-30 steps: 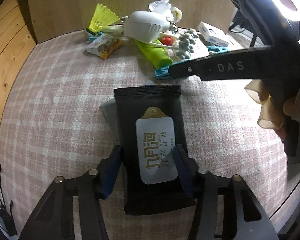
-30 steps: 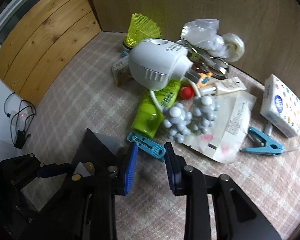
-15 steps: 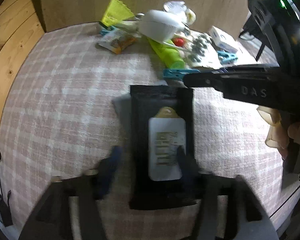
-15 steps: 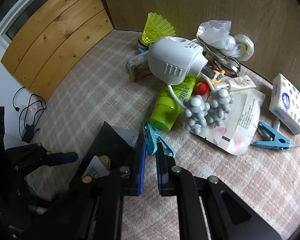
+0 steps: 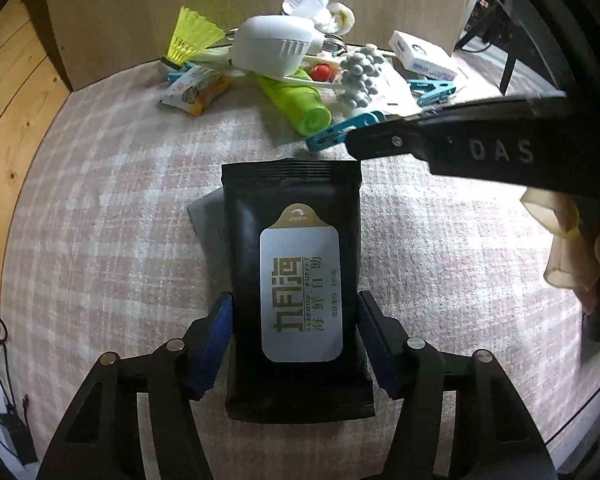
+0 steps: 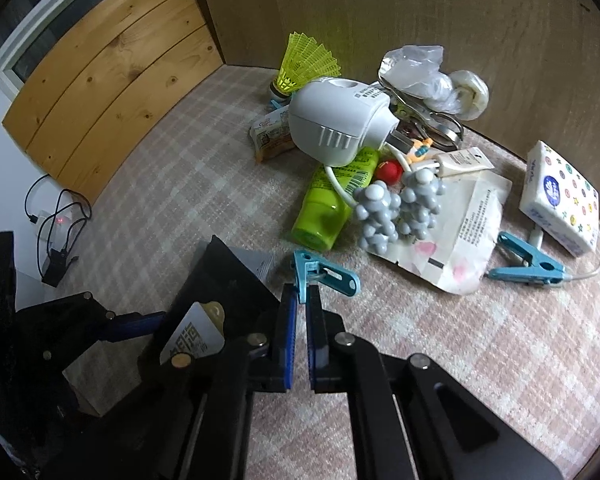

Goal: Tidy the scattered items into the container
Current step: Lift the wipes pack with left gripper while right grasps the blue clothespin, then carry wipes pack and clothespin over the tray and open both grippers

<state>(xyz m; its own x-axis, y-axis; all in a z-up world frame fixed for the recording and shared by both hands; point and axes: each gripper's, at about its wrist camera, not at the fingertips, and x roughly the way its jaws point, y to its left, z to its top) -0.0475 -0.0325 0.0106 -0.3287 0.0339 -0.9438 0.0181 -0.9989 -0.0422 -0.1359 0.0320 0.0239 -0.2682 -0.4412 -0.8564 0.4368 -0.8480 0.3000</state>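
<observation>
A black wet-wipes pack [image 5: 296, 284] with a silver label lies on the checked cloth, over a grey card [image 5: 208, 224]. My left gripper [image 5: 296, 332] has its jaws on either side of the pack, closed against its edges. My right gripper [image 6: 301, 308] is shut on one end of a blue clothes peg [image 6: 324, 274], which also shows in the left wrist view [image 5: 340, 132]. The pack shows at the left of the right wrist view [image 6: 216, 304]. No container shows in either view.
A pile lies at the back: white fan-like device [image 6: 336, 124], green tube [image 6: 332, 200], grey bead clusters [image 6: 396, 208], yellow shuttlecock [image 6: 304, 64], snack packet [image 6: 268, 136], tissue pack [image 6: 560, 196], second blue peg [image 6: 528, 268], paper sachet [image 6: 468, 232], tape roll [image 6: 468, 92]. A brown wall stands behind.
My right gripper closed from open onto the blue peg's end and drew it back from the pile. My left gripper stayed around the black pack.
</observation>
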